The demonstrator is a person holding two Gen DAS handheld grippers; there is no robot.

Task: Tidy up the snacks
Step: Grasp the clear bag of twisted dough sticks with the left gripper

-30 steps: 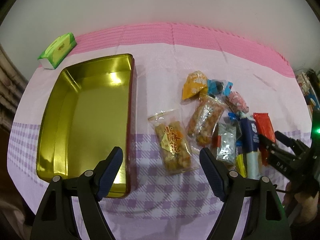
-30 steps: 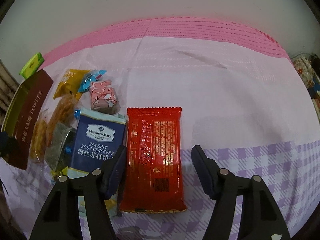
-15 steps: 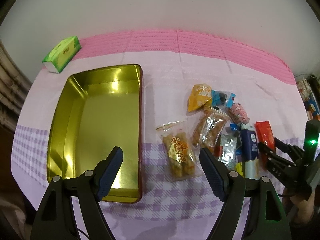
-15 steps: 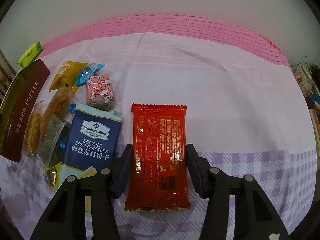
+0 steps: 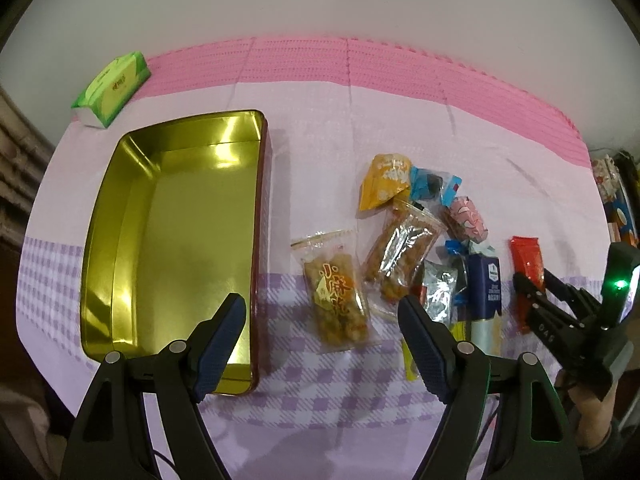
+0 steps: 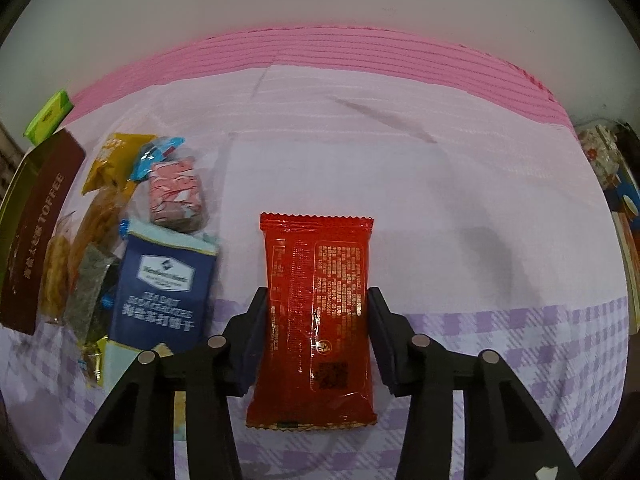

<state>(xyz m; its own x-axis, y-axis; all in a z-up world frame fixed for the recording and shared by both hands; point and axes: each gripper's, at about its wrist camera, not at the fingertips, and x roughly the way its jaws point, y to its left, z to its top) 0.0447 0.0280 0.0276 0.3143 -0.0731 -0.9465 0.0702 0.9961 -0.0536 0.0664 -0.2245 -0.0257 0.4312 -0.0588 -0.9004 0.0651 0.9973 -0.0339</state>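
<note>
Red foil, a flat rectangular snack packet [image 6: 318,304], lies on the pink-and-lilac checked cloth of the desk [image 6: 460,184] at the right end of the snack pile, and the right gripper [image 6: 316,334] is closing its fingers [image 6: 250,332] on its two long edges, the pads just at the wrapper. Left of it sit a navy cracker packet [image 6: 162,292] and a pink wrapped sweet [image 6: 176,196]. Further left, the left gripper [image 5: 322,342] hangs wide open and empty, between the open gold rectangular tin [image 5: 120,240] and a clear bag of fried twists [image 5: 334,296].
</note>
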